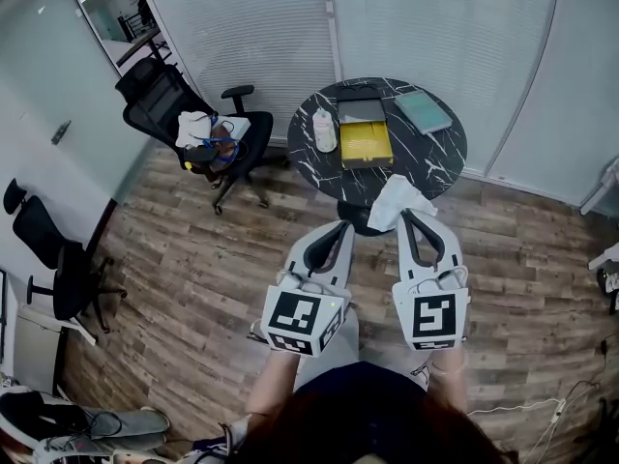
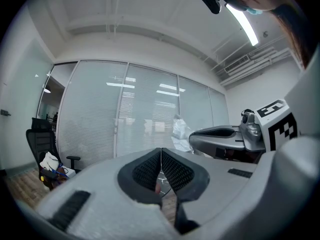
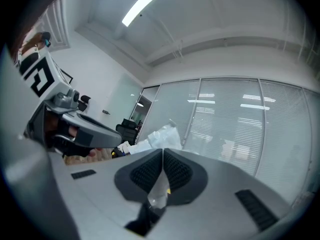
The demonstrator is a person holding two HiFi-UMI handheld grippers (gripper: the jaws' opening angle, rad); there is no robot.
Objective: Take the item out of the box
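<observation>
An open box (image 1: 366, 141) with a yellow inside lies on the round black marble table (image 1: 440, 158), its dark lid (image 1: 360, 102) folded back. My right gripper (image 1: 406, 215) is held over the floor in front of the table, shut on a crumpled white plastic bag (image 1: 398, 199). In the right gripper view the bag's clear film (image 3: 160, 191) is pinched between the jaws of the right gripper (image 3: 163, 152), and the bag (image 3: 159, 134) bulges beyond them. My left gripper (image 1: 343, 226) hangs beside it, shut with nothing held (image 2: 161, 151). The bag (image 2: 181, 130) also shows in the left gripper view.
A teal book (image 1: 423, 110) and a white packet (image 1: 324, 130) also lie on the table. A black office chair (image 1: 184, 114) loaded with clutter stands to the left, and another chair (image 1: 48, 249) stands by the wall. Glass partitions with blinds close the back. Cables (image 1: 542, 409) lie on the wooden floor.
</observation>
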